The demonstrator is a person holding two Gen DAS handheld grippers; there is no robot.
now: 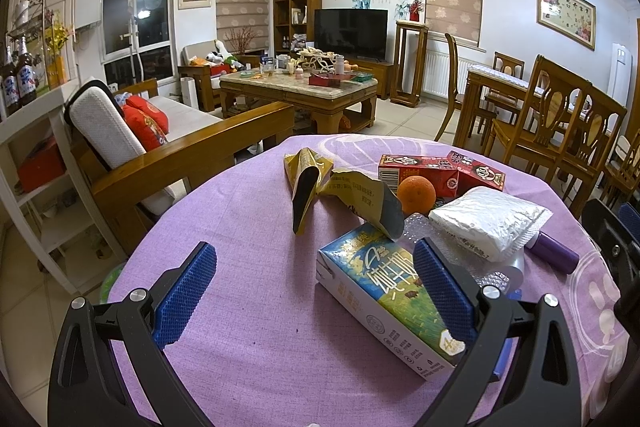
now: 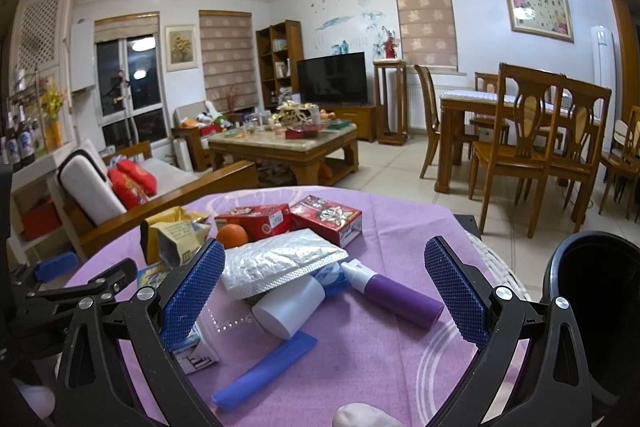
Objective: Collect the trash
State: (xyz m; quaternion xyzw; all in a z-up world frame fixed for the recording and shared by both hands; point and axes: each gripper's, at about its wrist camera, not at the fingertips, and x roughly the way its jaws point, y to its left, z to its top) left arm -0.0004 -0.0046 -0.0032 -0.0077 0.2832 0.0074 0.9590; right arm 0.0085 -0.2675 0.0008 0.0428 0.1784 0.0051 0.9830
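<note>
A purple-clothed counter (image 1: 248,267) in a living room carries a heap of packaging as two hand-held claws hang over its near edge. From the left: the left claw (image 1: 316,291) stands wide and holds nothing, bare cloth under its left pad, its right pad against the top face of a blue-and-green carton (image 1: 384,291). The carton lies flat, its long axis running from the near right toward the far left, so it sits to the right of this claw's centre line and not between the pads. Beyond it a torn gold wrapper (image 1: 344,195) curls upward, with an orange (image 1: 416,194) and two red cartons (image 1: 440,173) behind. To the right, a silver padded pouch (image 2: 280,259) rests on top of a white cup (image 2: 290,309) tipped on its side and a clear plastic lid (image 2: 228,331); a blue strip (image 2: 266,371) lies nearest the edge. A purple bottle (image 2: 394,293) with a white cap lies slantwise, cap toward the pile, squarely between the pads of the right claw (image 2: 324,295), which is also wide and empty. A dark bin (image 2: 596,291) stands off the counter's right side. Judging by position, the right claw is the nearer to the bottle and the bin, and would need to turn across the bottle's long axis before closing.
</note>
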